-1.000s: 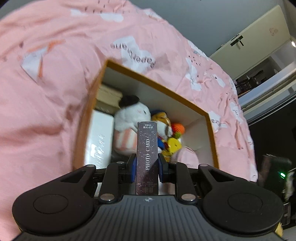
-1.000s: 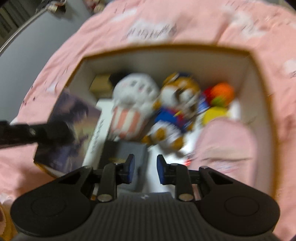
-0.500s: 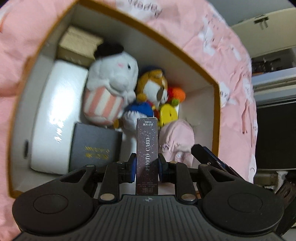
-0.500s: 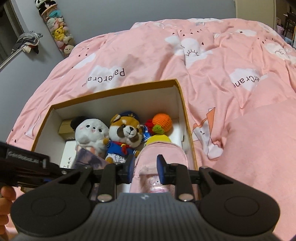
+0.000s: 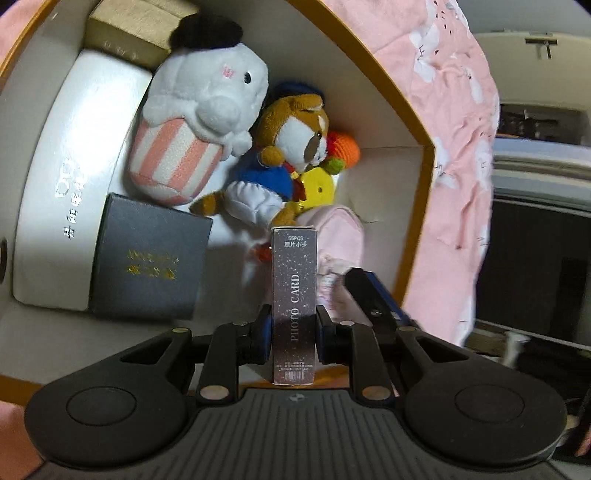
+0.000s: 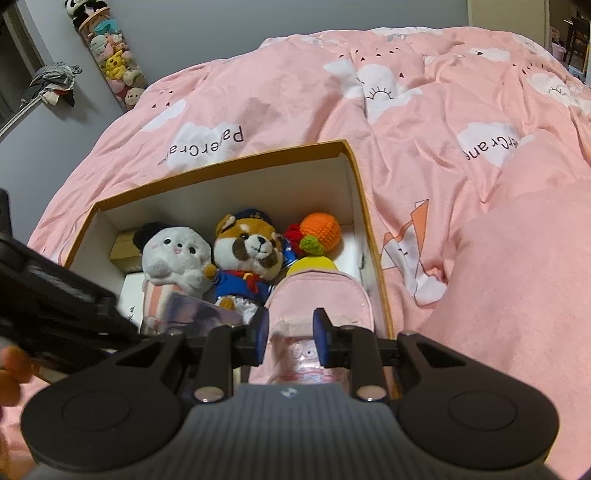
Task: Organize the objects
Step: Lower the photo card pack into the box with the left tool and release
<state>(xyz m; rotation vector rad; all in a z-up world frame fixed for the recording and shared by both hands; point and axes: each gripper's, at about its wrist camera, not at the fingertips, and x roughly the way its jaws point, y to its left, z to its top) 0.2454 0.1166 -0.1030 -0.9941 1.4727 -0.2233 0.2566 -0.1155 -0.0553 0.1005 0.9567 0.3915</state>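
My left gripper [image 5: 291, 328] is shut on a silver photo card box [image 5: 294, 295] and holds it inside the orange-rimmed cardboard box [image 5: 413, 122], above its white floor. The photo card box shows at the lower left in the right wrist view [image 6: 199, 314]. My right gripper [image 6: 290, 334] hovers over the pink pouch [image 6: 317, 295] at the box's near right; its jaws stand a little apart with nothing gripped between them. The pouch also shows in the left wrist view [image 5: 340, 232].
In the box lie a white plush [image 6: 173, 254], a brown bear plush [image 6: 247, 251], an orange crochet fruit [image 6: 319, 232], a yellow toy [image 5: 317, 188], a dark gift box [image 5: 147, 258], a white case [image 5: 70, 184] and a tan box [image 5: 136, 33]. Pink bedding [image 6: 443, 129] surrounds it.
My left gripper has moved down into the cardboard box with the photo card box. My right gripper pulled back and up from the box and now holds still over the pink pouch.
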